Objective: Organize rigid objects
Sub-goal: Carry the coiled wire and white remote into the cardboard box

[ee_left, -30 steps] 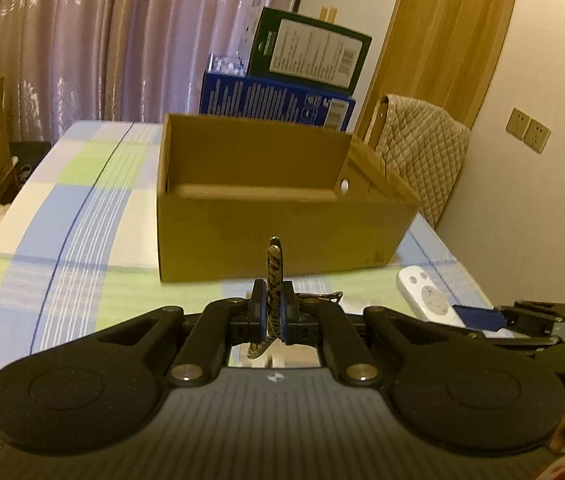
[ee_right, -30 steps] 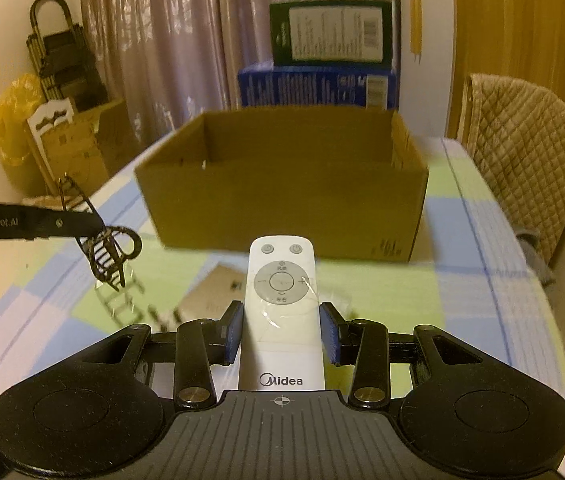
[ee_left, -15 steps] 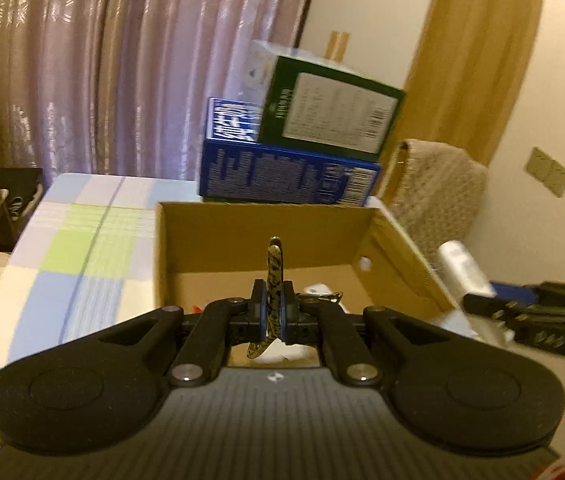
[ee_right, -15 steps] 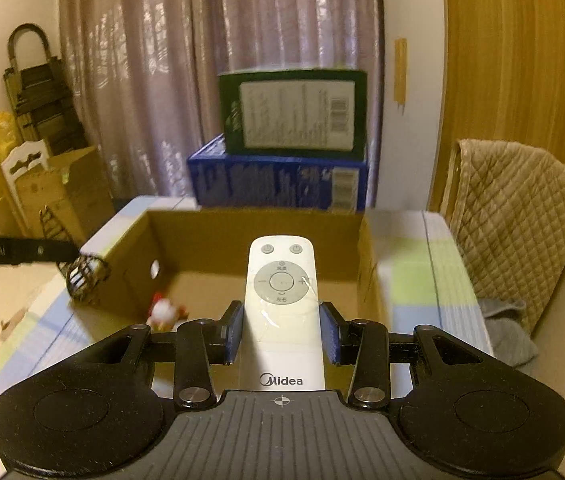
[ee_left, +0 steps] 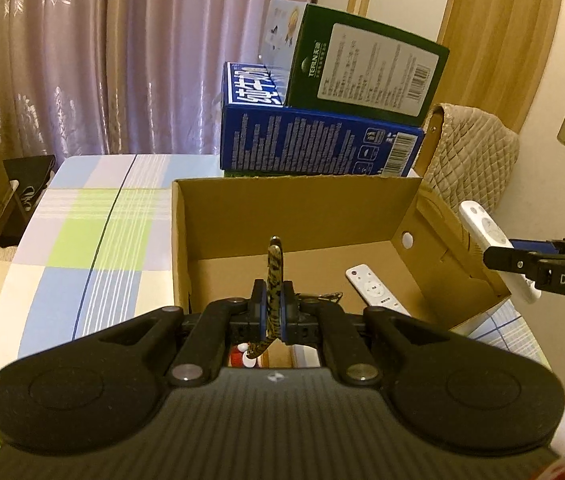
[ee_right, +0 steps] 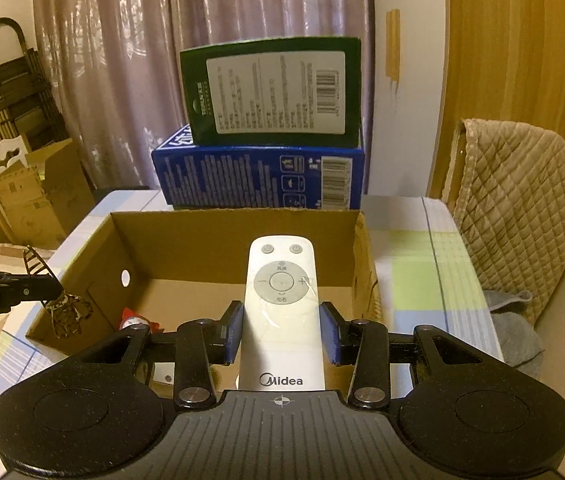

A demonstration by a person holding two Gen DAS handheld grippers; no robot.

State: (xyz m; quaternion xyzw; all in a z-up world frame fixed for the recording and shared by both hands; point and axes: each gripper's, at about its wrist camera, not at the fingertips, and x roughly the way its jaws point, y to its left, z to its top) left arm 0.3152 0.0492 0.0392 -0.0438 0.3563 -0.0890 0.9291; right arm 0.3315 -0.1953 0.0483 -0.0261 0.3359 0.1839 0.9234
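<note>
Both tools hang over the cardboard box (ee_right: 238, 240), center frame, for dropping: left tool (ee_left: 273, 308) clamped on hair clip (ee_left: 274, 276), right tool (ee_right: 281, 332) clamped on Midea remote (ee_right: 281, 304).

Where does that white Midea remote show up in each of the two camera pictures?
Left wrist view: the remote is at the far right edge, tilted, clamped in the right gripper above the cardboard box's right wall.
Right wrist view: the remote stands in the centre, between the gripper's blue pads, over the box.
Shared landmark: the open cardboard box, with the blue and green boxes stacked behind it.
</note>
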